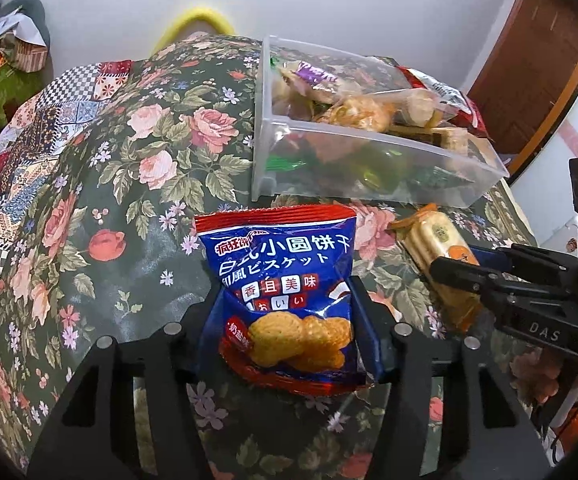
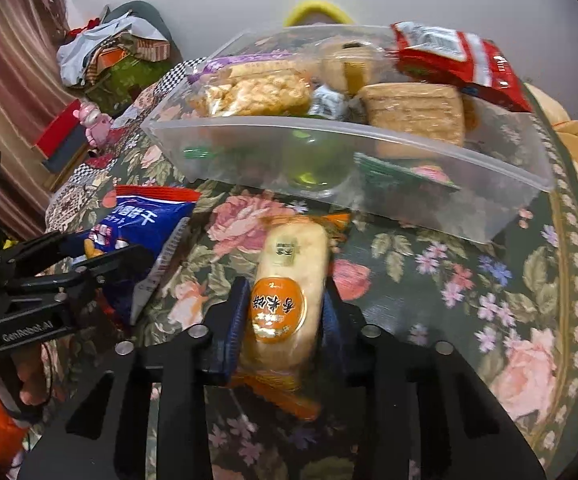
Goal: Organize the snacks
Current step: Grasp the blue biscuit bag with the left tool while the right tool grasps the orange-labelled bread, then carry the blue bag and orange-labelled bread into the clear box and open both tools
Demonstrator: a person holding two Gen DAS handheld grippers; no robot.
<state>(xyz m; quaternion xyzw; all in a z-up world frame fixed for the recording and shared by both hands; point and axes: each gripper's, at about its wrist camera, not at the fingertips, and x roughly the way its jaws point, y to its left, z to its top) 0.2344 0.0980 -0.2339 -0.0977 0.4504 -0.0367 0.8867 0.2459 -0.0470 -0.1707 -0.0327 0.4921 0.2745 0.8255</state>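
My left gripper [image 1: 287,320] is shut on a blue and red biscuit bag [image 1: 281,280], held just in front of the clear plastic bin [image 1: 369,160]. My right gripper [image 2: 285,320] is shut on a pale rice cracker pack with an orange label [image 2: 289,280], also in front of the bin [image 2: 369,152]. The bin holds several wrapped snacks. Each gripper shows in the other's view: the right one [image 1: 485,276] on the cracker pack [image 1: 429,240], the left one [image 2: 89,256] on the blue bag [image 2: 145,220].
A floral cloth [image 1: 109,200] covers the table. A red snack bag [image 2: 461,60] sticks over the bin's far right rim. Clutter [image 2: 109,60] and a pink toy [image 2: 93,120] lie at the far left. A wooden door [image 1: 537,72] stands at right.
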